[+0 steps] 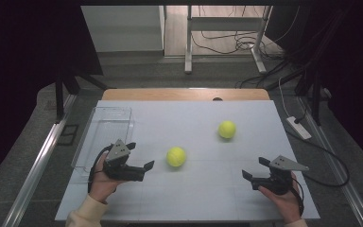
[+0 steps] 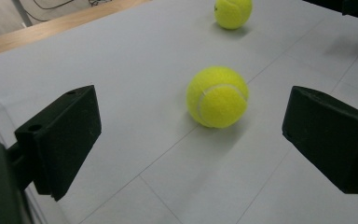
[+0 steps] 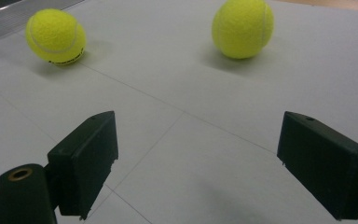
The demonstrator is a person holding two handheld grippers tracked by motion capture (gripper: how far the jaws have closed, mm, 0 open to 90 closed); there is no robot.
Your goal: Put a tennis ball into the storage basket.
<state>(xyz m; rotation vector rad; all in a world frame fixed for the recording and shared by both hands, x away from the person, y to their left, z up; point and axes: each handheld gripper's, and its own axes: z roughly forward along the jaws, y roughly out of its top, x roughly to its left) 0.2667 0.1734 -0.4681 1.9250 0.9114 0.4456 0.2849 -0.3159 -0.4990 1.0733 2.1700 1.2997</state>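
near ball: tennis ball (image 1: 176, 156) on the counter (image 1: 203, 189), just right of and ahead of the left gripper (image 1: 140, 156); lies between its jaw lines, not yet between the jaws
left gripper: jaws spread wide, empty
right gripper (image 1: 255, 168): jaws spread, empty, well apart from both balls
far ball (image 1: 227, 129): further back, right of centre
nearer hand: left, likely the one to grab
clear tray (image 1: 105, 135): back left, nothing in it
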